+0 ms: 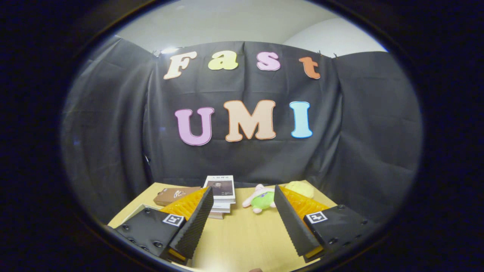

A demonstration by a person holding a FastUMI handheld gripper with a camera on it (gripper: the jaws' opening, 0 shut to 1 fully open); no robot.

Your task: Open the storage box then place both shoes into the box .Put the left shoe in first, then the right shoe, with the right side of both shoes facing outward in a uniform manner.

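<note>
Two fingers of hand-held gripper (242, 223) spread wide, gripping nothing, raised level above table (242, 238). Beyond fingertips: stacked books (222, 194), brown case (172, 195), green plush toy (262, 199), yellow object (300, 188). Storage box, shoes: location undeterminable. Spread stance judged ready for approach.

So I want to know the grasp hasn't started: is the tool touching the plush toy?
Apart. The gripper view shows the tool open, with bare table before the plush toy.
</note>
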